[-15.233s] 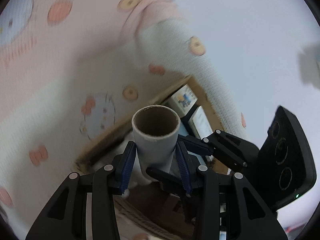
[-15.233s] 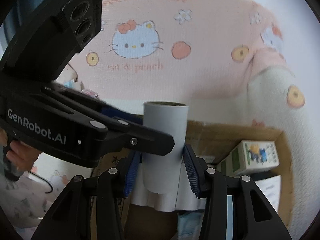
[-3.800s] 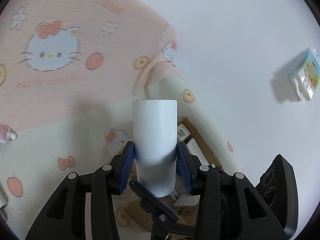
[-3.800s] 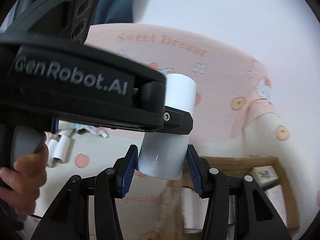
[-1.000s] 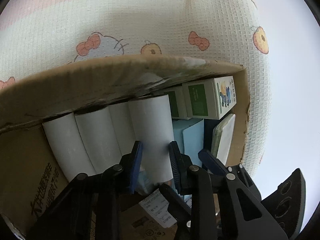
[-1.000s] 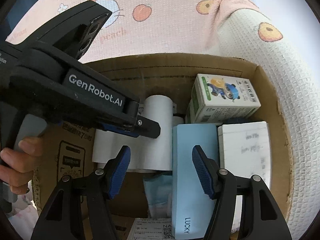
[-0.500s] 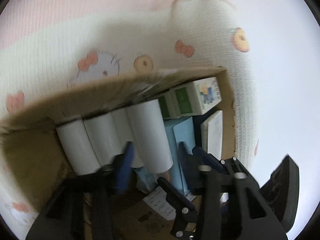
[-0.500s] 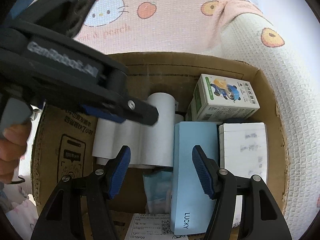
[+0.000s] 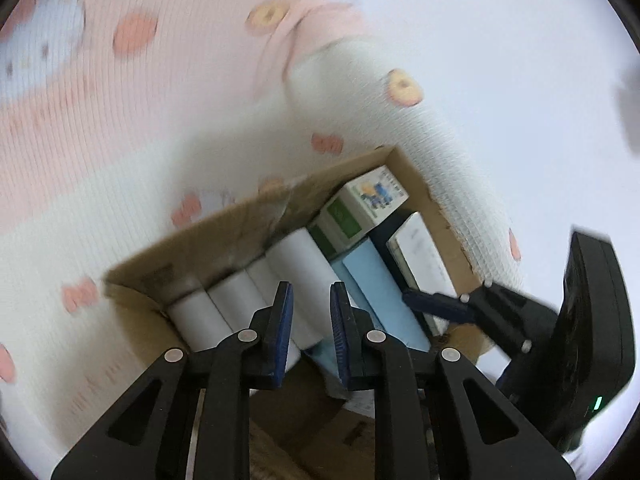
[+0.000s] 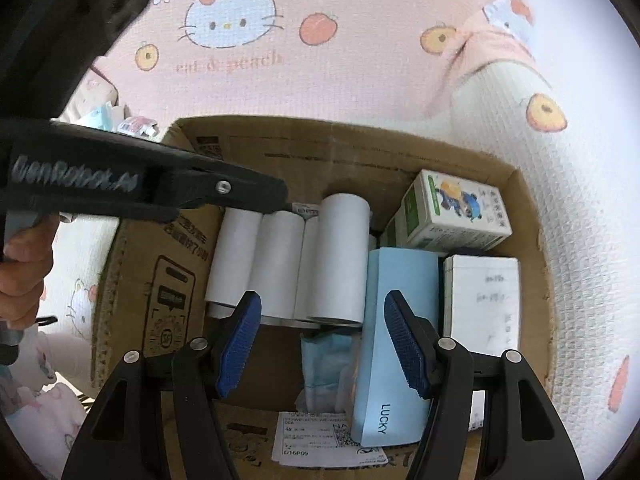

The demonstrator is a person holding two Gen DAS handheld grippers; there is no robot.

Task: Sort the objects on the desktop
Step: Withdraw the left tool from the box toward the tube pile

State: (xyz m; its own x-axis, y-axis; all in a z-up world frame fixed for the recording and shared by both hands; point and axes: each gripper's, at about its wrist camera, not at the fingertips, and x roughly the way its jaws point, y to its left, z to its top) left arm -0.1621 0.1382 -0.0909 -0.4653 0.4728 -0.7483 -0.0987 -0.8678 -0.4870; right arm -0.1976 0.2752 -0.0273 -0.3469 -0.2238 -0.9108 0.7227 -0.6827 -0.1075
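A cardboard box sits on a pink and cream blanket. Inside it, white paper rolls lie side by side, the rightmost resting on top of the others. My left gripper hovers above those white rolls. Its jaws are closing and nothing is between the pads. From the right wrist view its fingers reach in over the box's left wall. My right gripper hangs open and empty over the middle of the box.
The box also holds a green-and-white carton, a light blue "LUCKY" box, a white pad and a blue mask pack. Small packets lie on the blanket. A hand grips the left tool.
My left gripper has risen away from the white roll it stood around, rolled, and narrowed its jaws. That roll stays in the box. My right gripper has backed off a little, still open.
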